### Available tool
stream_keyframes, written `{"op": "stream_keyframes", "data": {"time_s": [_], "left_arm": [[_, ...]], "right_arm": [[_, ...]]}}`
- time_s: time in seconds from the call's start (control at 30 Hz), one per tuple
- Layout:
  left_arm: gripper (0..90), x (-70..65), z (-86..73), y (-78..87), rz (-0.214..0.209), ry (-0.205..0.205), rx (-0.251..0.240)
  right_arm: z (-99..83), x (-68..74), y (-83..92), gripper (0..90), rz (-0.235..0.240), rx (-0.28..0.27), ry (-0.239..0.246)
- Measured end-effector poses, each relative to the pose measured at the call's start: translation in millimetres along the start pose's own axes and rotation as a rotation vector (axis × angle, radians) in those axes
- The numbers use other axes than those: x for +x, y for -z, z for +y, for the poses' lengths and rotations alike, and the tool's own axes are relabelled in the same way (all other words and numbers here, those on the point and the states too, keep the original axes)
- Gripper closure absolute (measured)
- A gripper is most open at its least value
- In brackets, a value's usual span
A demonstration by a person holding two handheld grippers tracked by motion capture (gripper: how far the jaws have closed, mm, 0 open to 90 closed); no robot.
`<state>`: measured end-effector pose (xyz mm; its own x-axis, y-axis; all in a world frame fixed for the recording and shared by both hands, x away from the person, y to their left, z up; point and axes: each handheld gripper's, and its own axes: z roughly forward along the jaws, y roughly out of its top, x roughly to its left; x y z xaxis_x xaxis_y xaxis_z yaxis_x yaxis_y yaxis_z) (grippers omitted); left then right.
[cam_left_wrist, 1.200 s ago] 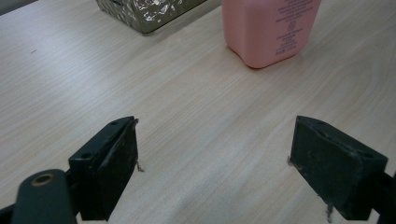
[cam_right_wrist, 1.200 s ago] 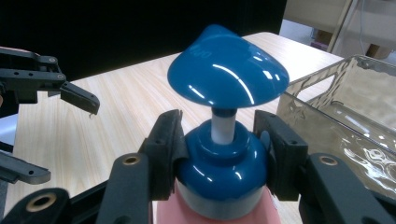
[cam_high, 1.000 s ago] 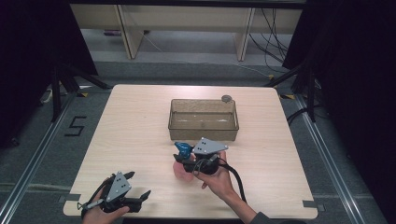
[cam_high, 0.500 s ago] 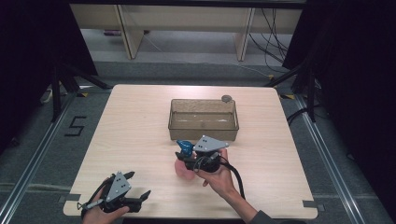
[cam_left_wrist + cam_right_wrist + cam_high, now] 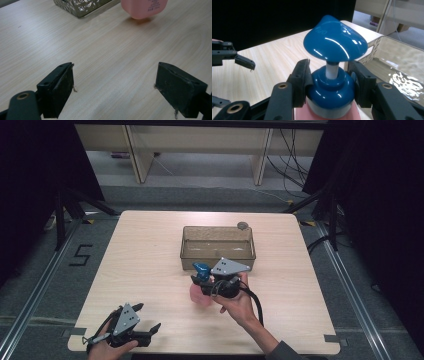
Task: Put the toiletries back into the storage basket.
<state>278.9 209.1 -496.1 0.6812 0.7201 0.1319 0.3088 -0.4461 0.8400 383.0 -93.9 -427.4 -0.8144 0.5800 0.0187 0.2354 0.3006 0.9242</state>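
Observation:
A pink pump bottle [image 5: 197, 296] with a blue pump head [image 5: 334, 42] is held just in front of the clear bin [image 5: 218, 255]. My right gripper [image 5: 202, 282] is shut on the bottle's blue collar, one pad on each side, seen close in the right gripper view [image 5: 332, 82]. The bottle's pink base [image 5: 143, 7] hangs just above the wood. My left gripper [image 5: 147, 316] rests low at the table's front left corner. Its jaws stand wide open [image 5: 115, 87] with only bare wood between them.
The clear bin [image 5: 397, 62] stands mid-table and looks empty. A small grey round object [image 5: 243, 225] lies by its far right corner. The light wooden table [image 5: 140, 260] is ringed by dark floor, with shelving legs at the back.
My right gripper and the bottle have shifted slightly toward the bin. The left gripper has stayed where it was.

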Motion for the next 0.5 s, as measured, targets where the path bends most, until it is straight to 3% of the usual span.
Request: {"op": "stream_keyframes", "data": {"time_s": [0.03,0.1,0.23,0.27,0.3,0.5], "left_arm": [[14.6,0.0,-0.4,-0.5,-0.007,0.005,-0.006],[14.6,0.6,-0.3,-1.2,0.002,0.002,-0.015],[14.7,0.9,-0.6,-0.6,0.000,-0.004,-0.009],[14.7,1.1,-0.1,-0.1,-0.006,0.003,-0.004],[14.6,1.3,0.1,-0.1,-0.009,0.001,-0.003],[14.7,1.1,0.2,0.2,-0.001,0.004,-0.007]], "right_arm": [[2.0,-2.2,0.6,53.9,0.005,0.008,-0.023],[4.3,-6.4,0.8,53.9,-0.014,-0.004,-0.020],[7.7,-9.8,1.9,53.9,-0.008,0.002,-0.042],[10.4,-12.2,3.3,53.9,-0.027,-0.001,-0.041],[12.0,-15.0,3.0,53.9,-0.016,-0.007,-0.018],[20.6,-20.2,9.3,53.9,-0.042,-0.005,-0.040]]}}
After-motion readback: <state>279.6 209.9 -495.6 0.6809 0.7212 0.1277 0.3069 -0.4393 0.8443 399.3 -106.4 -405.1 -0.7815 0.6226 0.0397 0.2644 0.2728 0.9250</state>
